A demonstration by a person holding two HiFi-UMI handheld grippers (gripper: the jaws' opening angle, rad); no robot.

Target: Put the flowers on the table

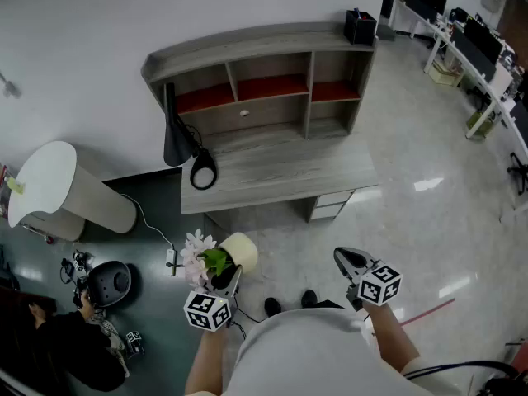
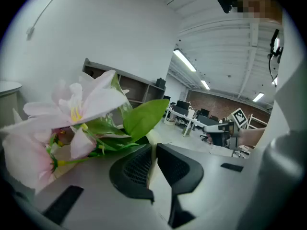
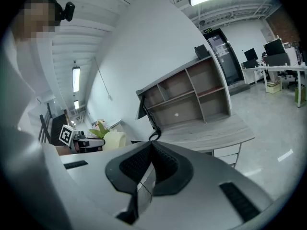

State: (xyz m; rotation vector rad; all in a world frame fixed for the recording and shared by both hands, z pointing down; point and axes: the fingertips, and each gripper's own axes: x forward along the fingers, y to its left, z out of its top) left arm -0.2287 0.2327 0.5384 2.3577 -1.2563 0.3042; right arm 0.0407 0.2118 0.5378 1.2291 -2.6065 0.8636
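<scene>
1. The flowers (image 1: 196, 258), set in a cream pot (image 1: 241, 252), are carried at the lower centre-left of the head view, well apart from the worktop (image 1: 280, 167).
2. The left tongs (image 1: 227, 280) are pinched narrowly on a thin cream edge of the pot, seemingly its rim. The right tongs (image 1: 351, 262) are closed on nothing.
3. The load is judged light. The petals look soft and easily crushed, so the stiff pot is the part to be gripped.
4. The long axis is seen running from the pot leftwards to the blooms.

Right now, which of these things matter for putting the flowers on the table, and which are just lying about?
For the job: flowers, their pale pot, left gripper clamped on it, grey table.
Lying about: black lamp, black box, round white stand.
</scene>
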